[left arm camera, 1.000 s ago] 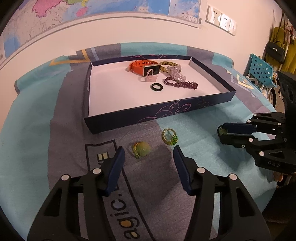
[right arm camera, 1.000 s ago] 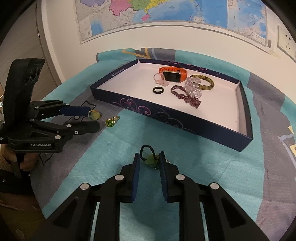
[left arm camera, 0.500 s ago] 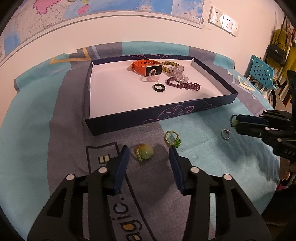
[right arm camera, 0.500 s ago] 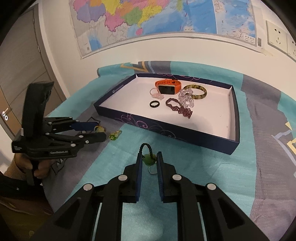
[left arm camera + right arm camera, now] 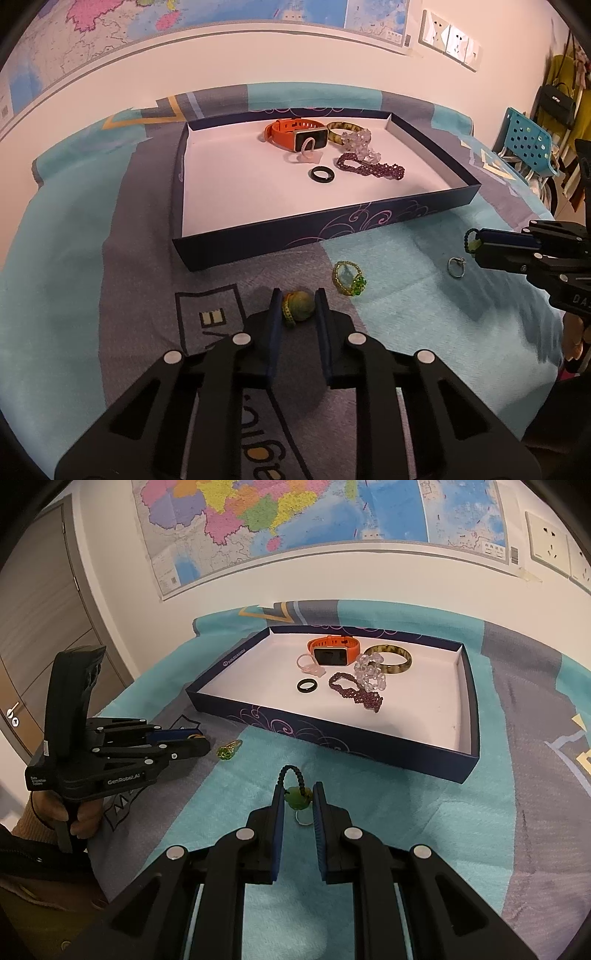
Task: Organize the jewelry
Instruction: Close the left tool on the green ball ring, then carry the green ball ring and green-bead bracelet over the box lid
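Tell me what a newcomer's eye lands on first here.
The orange watch stands out, at the far end of the dark blue tray among bracelets. Nearer, the right gripper holds a green pendant above the cloth, and the left gripper closes on a green ring.

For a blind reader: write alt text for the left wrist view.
The left gripper is closing around a green ring on the cloth. Beyond it lies a tray of jewelry; the right gripper holds a green pendant.

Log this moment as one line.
left gripper: closing on green ring | right gripper: holds green pendant | tray: ahead
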### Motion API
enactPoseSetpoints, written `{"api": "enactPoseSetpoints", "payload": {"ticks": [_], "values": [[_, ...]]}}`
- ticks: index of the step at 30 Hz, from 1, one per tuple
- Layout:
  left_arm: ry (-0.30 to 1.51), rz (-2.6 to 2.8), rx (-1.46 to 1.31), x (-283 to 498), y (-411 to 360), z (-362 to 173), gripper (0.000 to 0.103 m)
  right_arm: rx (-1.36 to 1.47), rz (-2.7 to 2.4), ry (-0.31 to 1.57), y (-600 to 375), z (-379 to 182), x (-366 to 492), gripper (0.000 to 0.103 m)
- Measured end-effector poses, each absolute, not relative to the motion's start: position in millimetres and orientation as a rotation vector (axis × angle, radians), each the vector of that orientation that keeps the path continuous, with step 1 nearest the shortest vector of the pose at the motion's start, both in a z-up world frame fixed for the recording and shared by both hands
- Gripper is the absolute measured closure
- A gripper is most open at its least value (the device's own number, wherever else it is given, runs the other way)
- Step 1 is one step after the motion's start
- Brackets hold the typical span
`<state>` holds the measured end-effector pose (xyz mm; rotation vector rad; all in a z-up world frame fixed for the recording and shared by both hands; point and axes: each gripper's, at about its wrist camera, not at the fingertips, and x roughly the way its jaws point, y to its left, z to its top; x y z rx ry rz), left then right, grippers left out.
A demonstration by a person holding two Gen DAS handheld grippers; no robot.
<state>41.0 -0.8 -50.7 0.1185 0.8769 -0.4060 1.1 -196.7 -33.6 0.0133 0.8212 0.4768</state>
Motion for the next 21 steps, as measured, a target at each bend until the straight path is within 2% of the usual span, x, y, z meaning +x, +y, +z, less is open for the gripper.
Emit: {"api": "enactPoseSetpoints", "payload": {"ticks": [21], "values": [[0.822,-0.442,0.102,26,-6,-30,0.085,0.042,0.473,0.799,-202,-30,2,0.089]]}}
